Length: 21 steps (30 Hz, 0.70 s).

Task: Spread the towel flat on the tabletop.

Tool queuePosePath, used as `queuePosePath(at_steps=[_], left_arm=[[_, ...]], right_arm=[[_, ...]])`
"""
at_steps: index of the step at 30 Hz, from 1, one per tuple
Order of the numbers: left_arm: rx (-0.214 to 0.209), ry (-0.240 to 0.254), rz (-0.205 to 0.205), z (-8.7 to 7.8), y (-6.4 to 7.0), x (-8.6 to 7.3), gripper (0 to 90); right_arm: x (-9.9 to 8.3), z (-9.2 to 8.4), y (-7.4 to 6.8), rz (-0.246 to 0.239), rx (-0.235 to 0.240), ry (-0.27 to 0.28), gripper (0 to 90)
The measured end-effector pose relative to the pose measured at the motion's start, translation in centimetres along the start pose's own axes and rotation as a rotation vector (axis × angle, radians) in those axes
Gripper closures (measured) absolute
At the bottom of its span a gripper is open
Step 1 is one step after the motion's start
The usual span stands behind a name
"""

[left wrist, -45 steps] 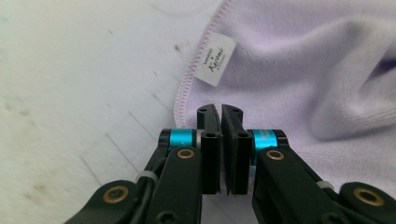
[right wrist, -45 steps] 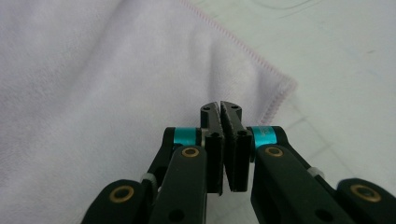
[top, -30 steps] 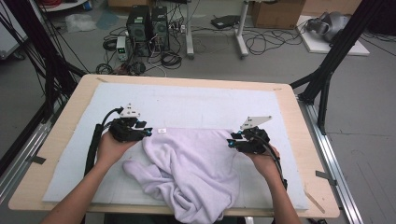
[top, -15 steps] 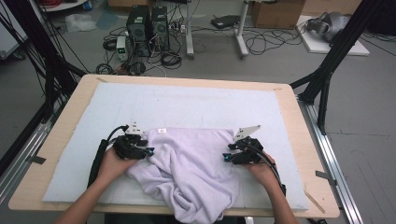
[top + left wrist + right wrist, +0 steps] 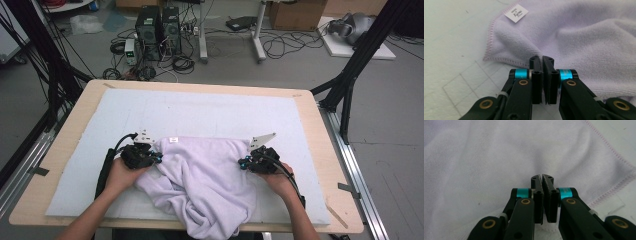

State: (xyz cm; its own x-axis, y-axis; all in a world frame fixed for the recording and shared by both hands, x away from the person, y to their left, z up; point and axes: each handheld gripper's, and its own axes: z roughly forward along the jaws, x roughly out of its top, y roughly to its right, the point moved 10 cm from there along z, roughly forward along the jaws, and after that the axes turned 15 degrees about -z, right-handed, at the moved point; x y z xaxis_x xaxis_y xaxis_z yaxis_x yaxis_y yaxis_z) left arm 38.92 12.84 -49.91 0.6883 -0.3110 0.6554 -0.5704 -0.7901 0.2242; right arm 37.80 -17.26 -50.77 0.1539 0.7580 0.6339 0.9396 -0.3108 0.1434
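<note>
Tabletop pad bare beyond lilac towel, left gripper and right gripper just closed, pinching towel's far side edges.

I stand at a light wooden table covered by a pale blue-grey mat. Beyond its far edge, grey floor carries tangled black cables, two dark computer towers and a cardboard box. Black frame struts flank both sides.
</note>
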Motion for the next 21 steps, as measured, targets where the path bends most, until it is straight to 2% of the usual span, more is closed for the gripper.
queuePosePath(at_steps=[4,8,10,12,14,16,17,18,19,20,21], left_arm=[[0.012,0.041,-0.007,-1.2,-0.7,2.2,86.1],[0.052,0.073,-0.003,-2.6,-1.9,6.2,86.2],[0.107,0.087,0.01,-3.5,-2.9,9.0,86.3],[0.157,0.126,0.014,-4.7,-3.8,12.6,86.3],[0.194,0.2,0.01,-6.0,-4.6,16.4,86.2],[0.252,0.261,0.002,-6.6,-5.5,19.1,82.9],[0.283,0.263,-0.019,-6.4,-5.9,19.6,72.7],[0.275,0.255,-0.032,-6.0,-6.1,19.6,64.1],[0.267,0.239,-0.038,-5.5,-6.3,19.3,62.6],[0.259,0.206,-0.039,-5.0,-6.4,18.7,60.7],[0.241,0.193,-0.032,-4.6,-6.3,18.0,58.9]], right_arm=[[0.8,-0.9,1.2,0.014,-0.015,0.027,88.0],[2.8,-2.9,3.6,0.017,-0.066,0.052,88.0],[4.0,-4.3,5.4,0.021,-0.107,0.054,88.1],[5.7,-6.0,7.6,0.031,-0.153,0.074,88.1],[7.7,-7.7,9.9,0.044,-0.202,0.096,88.1],[9.6,-8.8,12.1,0.052,-0.26,0.117,86.8],[10.2,-8.8,12.9,0.061,-0.276,0.123,83.6],[10.4,-8.6,13.6,0.077,-0.285,0.115,77.7],[10.4,-8.1,14.1,0.082,-0.299,0.105,71.9],[10.1,-7.6,14.2,0.093,-0.297,0.094,70.6],[9.8,-7.0,14.0,0.109,-0.272,0.09,68.5]])
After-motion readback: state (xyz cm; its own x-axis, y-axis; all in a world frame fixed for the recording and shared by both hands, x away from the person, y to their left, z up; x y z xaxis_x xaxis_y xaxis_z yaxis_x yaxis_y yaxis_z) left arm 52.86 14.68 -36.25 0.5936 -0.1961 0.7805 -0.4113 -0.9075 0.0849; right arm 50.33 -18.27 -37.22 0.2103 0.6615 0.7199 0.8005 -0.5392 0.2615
